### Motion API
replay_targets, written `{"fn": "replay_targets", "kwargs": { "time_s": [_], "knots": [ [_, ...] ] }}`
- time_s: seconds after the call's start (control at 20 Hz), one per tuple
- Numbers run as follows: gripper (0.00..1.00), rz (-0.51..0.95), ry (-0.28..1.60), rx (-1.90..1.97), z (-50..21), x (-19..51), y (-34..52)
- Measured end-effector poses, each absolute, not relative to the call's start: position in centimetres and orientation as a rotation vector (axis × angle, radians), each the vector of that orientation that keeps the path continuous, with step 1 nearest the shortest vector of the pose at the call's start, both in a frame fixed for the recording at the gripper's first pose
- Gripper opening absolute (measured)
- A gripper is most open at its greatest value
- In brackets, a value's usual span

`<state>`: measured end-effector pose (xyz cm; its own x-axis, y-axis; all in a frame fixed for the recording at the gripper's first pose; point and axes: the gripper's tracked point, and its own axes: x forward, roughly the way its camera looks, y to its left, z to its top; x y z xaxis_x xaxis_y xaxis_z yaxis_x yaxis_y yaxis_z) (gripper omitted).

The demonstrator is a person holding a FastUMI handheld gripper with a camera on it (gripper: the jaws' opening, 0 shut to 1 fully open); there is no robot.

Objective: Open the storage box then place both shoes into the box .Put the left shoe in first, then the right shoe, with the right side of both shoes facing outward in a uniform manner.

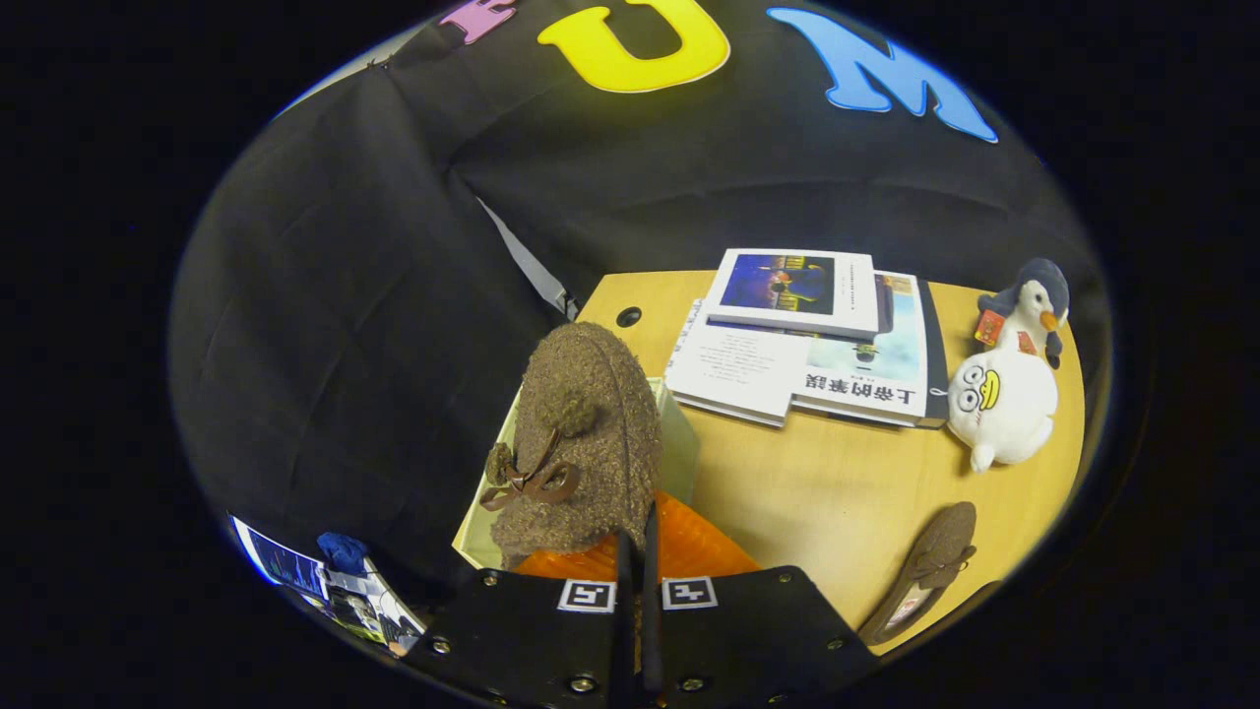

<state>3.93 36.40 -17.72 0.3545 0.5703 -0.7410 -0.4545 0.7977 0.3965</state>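
Observation:
A brown fuzzy shoe [581, 433] with a small bow hangs toe-away just ahead of my gripper [638, 540], whose fingers are shut on its rear edge. Under the shoe is the pale translucent storage box [681, 445], standing at the left edge of the wooden table [837, 483]. An orange ribbed panel [694, 547], which looks like the box's opened lid, lies between the box and my fingers. The shoe hides most of the box's inside. The second brown shoe [925, 571] lies on the table to the right of my fingers, showing its insole.
Beyond the box lies a stack of books [807, 345]. A white plush toy [999, 399] and a small penguin plush [1029, 305] stand at the table's far right. A cable hole [628, 316] sits near the far left corner. Black cloth drops away left of the table.

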Motion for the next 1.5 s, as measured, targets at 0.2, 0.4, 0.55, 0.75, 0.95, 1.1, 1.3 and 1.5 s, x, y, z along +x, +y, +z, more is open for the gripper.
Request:
{"fn": "replay_targets", "kwargs": {
  "time_s": [0.2, 0.4, 0.55, 0.75, 0.95, 1.1, 1.3, 1.5],
  "knots": [
    [0.03, 0.697, 1.024, 0.107, -17.9, 3.8, 39.2],
    [0.03, 0.735, 1.05, 0.071, -19.0, 3.0, 42.4],
    [0.03, 0.745, 1.08, 0.051, -20.4, 2.4, 44.4],
    [0.03, 0.742, 1.109, 0.016, -22.4, 2.4, 46.3],
    [0.03, 0.741, 1.133, -0.014, -23.9, 2.3, 47.6],
    [0.03, 0.743, 1.143, -0.027, -24.7, 2.1, 48.3],
    [0.24, 0.769, 1.135, -0.003, -24.9, 1.4, 48.8],
    [0.99, 0.757, 1.105, -0.016, -24.1, 1.7, 47.0]
  ]
}}
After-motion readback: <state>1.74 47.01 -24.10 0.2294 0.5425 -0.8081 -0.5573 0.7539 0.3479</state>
